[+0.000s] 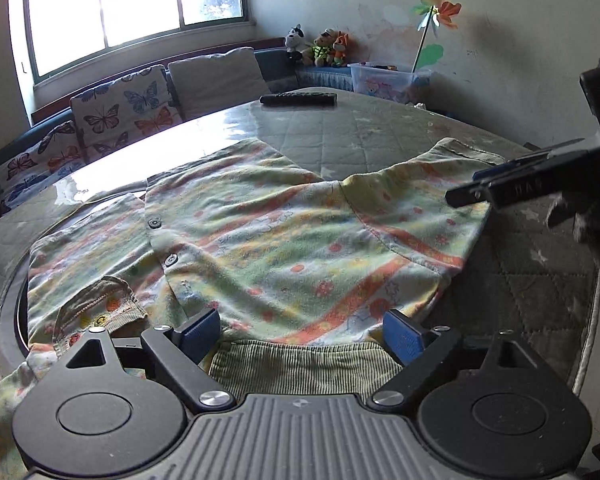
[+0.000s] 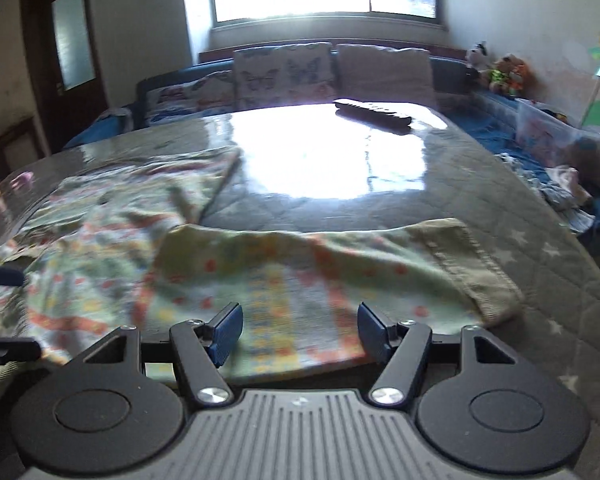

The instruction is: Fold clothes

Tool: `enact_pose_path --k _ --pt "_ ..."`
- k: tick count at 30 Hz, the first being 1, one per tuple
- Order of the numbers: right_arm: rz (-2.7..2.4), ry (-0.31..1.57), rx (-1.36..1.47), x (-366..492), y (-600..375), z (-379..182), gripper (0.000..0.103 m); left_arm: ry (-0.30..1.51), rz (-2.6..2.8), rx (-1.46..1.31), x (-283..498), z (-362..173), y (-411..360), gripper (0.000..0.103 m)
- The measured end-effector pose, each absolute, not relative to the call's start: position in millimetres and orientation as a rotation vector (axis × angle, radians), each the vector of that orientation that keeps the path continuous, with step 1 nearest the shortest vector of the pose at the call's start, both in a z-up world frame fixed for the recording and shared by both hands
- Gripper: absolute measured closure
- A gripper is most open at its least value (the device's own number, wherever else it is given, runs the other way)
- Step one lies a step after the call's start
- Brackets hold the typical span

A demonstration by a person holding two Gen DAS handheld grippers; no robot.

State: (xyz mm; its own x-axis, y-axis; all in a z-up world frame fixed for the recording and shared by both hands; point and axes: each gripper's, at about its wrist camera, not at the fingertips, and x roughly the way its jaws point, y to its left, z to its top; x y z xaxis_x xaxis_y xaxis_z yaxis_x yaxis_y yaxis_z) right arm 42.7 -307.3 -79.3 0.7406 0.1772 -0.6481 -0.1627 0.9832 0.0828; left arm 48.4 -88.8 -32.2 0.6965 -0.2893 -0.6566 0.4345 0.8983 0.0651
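Fingers of the left gripper (image 1: 301,338) stand wide apart and clasp nothing: its blue pads (image 1: 200,332) sit low in the frame, on either side of the ribbed hem (image 1: 303,364) of a child's printed pyjama top (image 1: 260,240), which lies directly ahead of them and rises toward the centre of the picture. The right gripper (image 2: 300,332) is likewise released, its pads parted over the lower edge of one sleeve (image 2: 319,272), with cloth below the gap but not pinched. That sleeve runs crosswise, from centre-left to its ribbed cuff (image 2: 475,268) at right of the right wrist view, so the long axis lies across the fingers, not along them. The top's body spreads toward the left of that view, where the button placket (image 1: 160,240) shows in the left wrist picture, with another cuff (image 1: 104,304) lying at lower left. By my reading the right hand is nearer the sleeve and the left nearer the hem, so a sleeve fold inward looks like the coming step. In the left wrist view the right gripper shows as a dark bar at the right edge. The garment rests on a quilted star-patterned cover under a glossy sheet on the table (image 1: 359,140). A remote control (image 1: 298,99) lies well apart at the far side; butterfly cushions (image 1: 120,116), plush toys (image 1: 319,46) and a pinwheel (image 1: 435,12) stand beyond. Nothing blocks the cloth.
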Motion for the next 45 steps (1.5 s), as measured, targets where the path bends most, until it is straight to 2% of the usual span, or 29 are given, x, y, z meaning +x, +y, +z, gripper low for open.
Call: enact_pose_path --k 10,21,30,45 --pt "0.053 0.698 0.067 55.2 -341.4 -78.7 0.038 0.696 -0.407 0.229 48.2 -33.8 -88.5 0.012" --pt "0.246 0.704 0.051 93.6 -297.8 -78.9 0.040 0.702 -0.403 0.232 49.0 -34.9 -89.2 0.011" --pt "0.129 0.692 0.063 111.1 -332.4 -82.4 0.042 0.704 -0.406 0.237 48.6 -36.2 -88.4 0.010" --pt "-0.137 0.644 0.113 62.8 -384.7 -76.9 0.044 0.705 -0.412 0.230 49.6 -34.7 -86.5 0.009"
